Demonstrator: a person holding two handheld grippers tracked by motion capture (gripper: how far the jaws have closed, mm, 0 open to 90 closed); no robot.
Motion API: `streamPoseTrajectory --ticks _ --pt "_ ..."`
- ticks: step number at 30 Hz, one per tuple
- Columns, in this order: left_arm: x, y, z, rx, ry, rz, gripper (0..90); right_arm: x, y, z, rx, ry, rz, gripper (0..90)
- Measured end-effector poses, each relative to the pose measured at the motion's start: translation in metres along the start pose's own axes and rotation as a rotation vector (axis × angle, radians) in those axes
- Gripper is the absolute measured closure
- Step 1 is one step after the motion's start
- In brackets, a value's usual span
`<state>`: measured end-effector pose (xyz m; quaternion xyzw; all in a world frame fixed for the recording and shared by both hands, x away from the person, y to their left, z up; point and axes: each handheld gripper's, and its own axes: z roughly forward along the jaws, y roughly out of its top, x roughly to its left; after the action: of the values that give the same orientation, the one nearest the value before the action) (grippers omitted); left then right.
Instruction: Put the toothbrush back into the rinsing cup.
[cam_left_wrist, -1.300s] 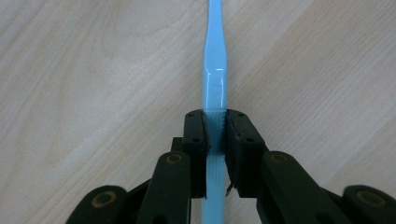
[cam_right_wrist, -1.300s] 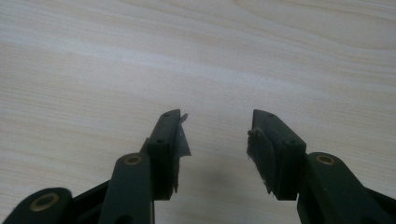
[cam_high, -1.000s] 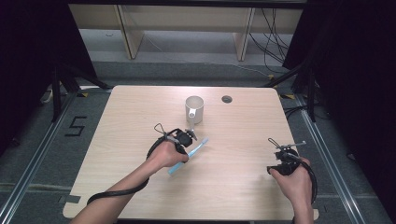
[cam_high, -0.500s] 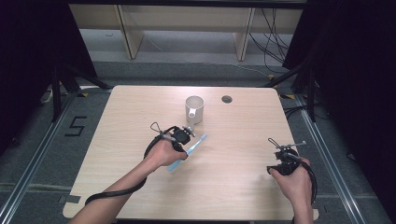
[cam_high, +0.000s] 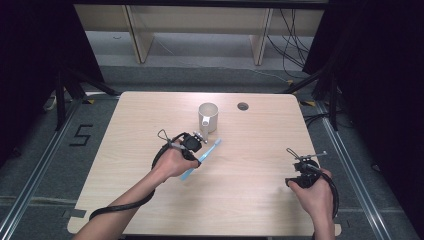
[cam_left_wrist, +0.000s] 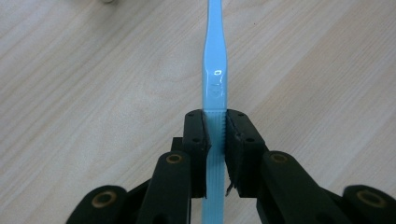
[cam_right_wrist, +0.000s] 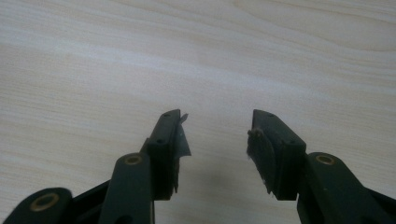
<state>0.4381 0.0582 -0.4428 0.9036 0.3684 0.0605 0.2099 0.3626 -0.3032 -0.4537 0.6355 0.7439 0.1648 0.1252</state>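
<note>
— Toothbrush (cam_left_wrist: 215, 70): where is it?
— Clamped in the left gripper (cam_left_wrist: 215, 128), just in front of the mug (cam_high: 208, 116). Right gripper (cam_right_wrist: 215, 135) gapes, idle.
— Next?
— Probably lift and tip it into the mug.

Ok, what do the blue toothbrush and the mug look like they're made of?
Toothbrush: likely glossy moulded plastic, with a sharp highlight on its smooth pale blue handle. Mug: probably ceramic, judging by the thick cream wall and handle, though it is too small to rule out plastic.
</note>
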Motion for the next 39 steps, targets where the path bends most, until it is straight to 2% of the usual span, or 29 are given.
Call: streamPoseTrajectory --ticks 2,5,6,7,23,25,27,28,32,33,39 --pt "0.001 0.0 -0.002 0.003 0.003 0.012 78.7 0.0 0.0 0.0 0.0 0.0 0.0 54.5" --pt "0.001 0.0 -0.004 -0.025 -0.004 -0.01 78.6 0.0 0.0 0.001 0.0 -0.002 -0.002 54.4" --pt "0.001 0.0 -0.004 -0.025 -0.004 -0.01 78.6 0.0 0.0 0.001 0.0 -0.002 -0.002 54.4" --pt "0.002 0.0 -0.006 -0.032 -0.001 0.007 78.7 0.0 -0.001 0.001 0.0 -0.003 -0.004 54.4" --pt "0.007 0.0 -0.016 -0.089 -0.006 -0.005 78.6 0.002 0.0 0.003 0.005 -0.002 0.008 54.4" --pt "0.008 0.0 -0.018 -0.112 -0.008 -0.007 78.6 0.002 0.0 0.003 0.003 -0.002 0.012 54.4" --pt "0.008 0.0 -0.019 -0.114 -0.013 -0.004 78.6 0.001 0.0 0.003 0.007 0.004 0.003 54.3" --pt "0.008 -0.001 -0.02 -0.137 -0.023 -0.012 78.6 0.001 0.0 0.003 0.008 0.003 0.0 54.3" --pt "0.01 -0.001 -0.022 -0.155 -0.018 -0.007 78.6 0.001 0.0 0.003 0.001 -0.002 0.011 54.1" --pt "0.01 -0.002 -0.023 -0.163 -0.016 -0.012 78.6 0.001 0.0 0.003 0.004 0.004 -0.002 54.2" --pt "0.011 -0.002 -0.027 -0.2 -0.011 -0.012 78.6 0.0 -0.001 0.002 0.004 0.005 0.001 54.0"
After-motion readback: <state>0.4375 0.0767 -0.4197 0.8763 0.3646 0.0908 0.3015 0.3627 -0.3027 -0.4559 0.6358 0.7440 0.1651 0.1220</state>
